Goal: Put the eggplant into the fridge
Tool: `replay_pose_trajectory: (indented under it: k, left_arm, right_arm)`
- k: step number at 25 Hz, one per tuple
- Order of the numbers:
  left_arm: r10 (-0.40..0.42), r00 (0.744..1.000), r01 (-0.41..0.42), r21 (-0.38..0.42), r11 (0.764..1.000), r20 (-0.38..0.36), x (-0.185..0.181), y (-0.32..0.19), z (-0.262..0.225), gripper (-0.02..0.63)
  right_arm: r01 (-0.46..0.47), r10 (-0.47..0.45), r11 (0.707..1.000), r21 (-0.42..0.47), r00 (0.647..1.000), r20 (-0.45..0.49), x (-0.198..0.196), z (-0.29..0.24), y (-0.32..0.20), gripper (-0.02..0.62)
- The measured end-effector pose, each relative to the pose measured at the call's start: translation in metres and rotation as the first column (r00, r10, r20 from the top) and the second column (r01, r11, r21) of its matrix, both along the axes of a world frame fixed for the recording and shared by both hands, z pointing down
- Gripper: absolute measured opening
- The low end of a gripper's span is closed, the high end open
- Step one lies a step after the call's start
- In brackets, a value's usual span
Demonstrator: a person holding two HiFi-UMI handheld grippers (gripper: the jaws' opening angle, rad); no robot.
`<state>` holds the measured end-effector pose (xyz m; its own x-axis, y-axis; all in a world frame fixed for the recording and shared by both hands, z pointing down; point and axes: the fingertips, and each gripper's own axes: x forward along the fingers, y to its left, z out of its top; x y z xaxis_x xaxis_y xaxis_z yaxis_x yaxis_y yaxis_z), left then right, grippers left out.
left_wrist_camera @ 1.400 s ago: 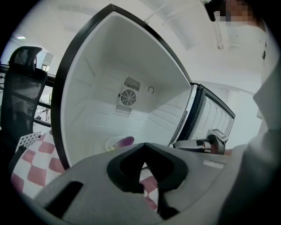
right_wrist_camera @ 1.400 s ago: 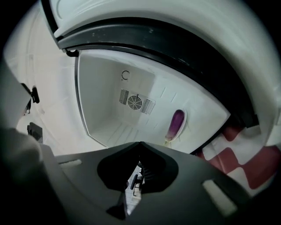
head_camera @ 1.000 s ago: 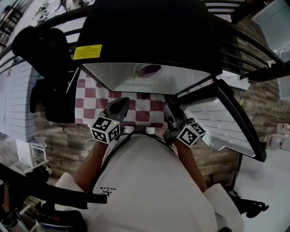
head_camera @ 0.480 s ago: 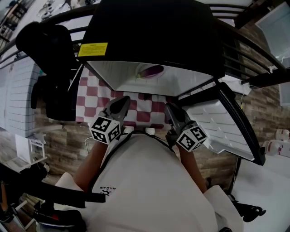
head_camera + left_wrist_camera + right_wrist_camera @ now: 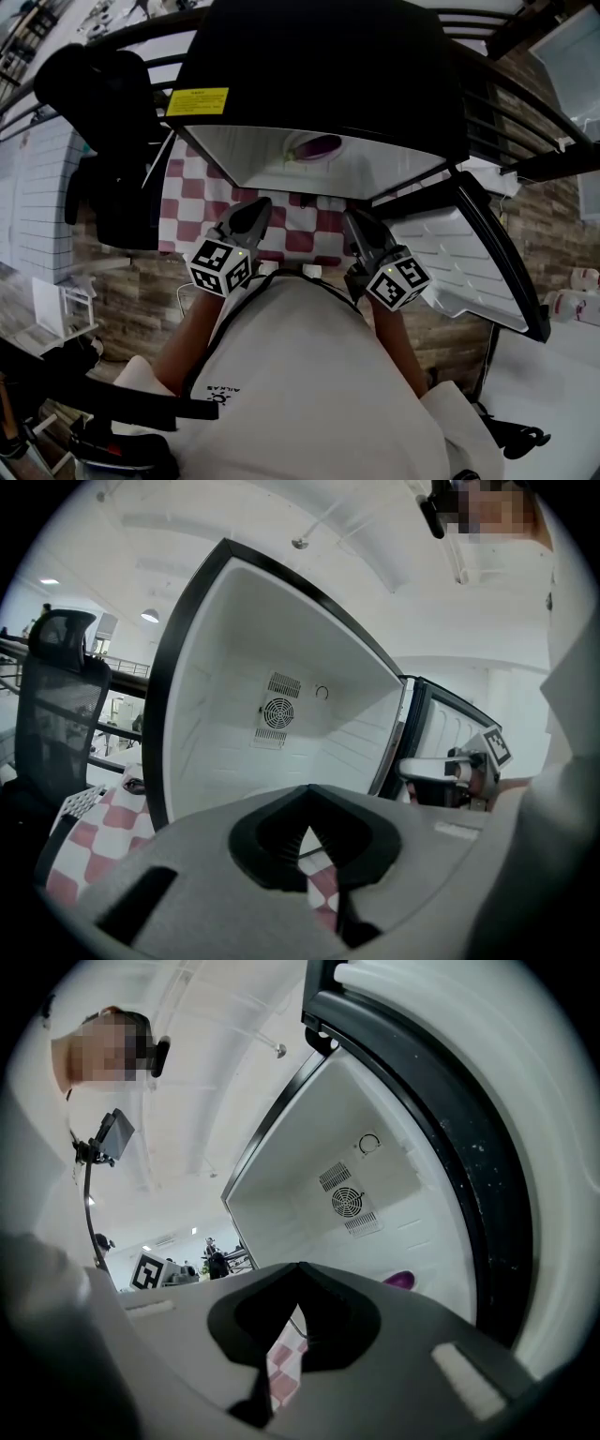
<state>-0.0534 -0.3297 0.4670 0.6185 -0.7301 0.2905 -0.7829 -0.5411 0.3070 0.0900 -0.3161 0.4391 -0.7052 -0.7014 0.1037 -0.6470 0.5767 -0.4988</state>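
Head view shows us the eggplant [image 5: 316,145] already inside the fridge [image 5: 309,75], so our left claw [image 5: 253,210] and right claw [image 5: 352,221] rest closed on nothing.

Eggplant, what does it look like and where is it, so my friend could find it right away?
Find the big black fridge standing open on the red-and-white checkered cloth. Look into its white inside: the eggplant lies there. It is the only purple thing in all that white.
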Motion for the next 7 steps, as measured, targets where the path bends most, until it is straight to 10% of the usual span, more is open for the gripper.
replay_pose_trajectory:
  k: [7]
  left_arm:
    - [0.005,1.0,-0.005,-0.006,1.0,0.005,-0.003,-0.004,0.004,0.005]
  right_arm:
    - [0.01,-0.01,1.0,-0.014,1.0,0.001,-0.015,0.006,-0.005,0.005]
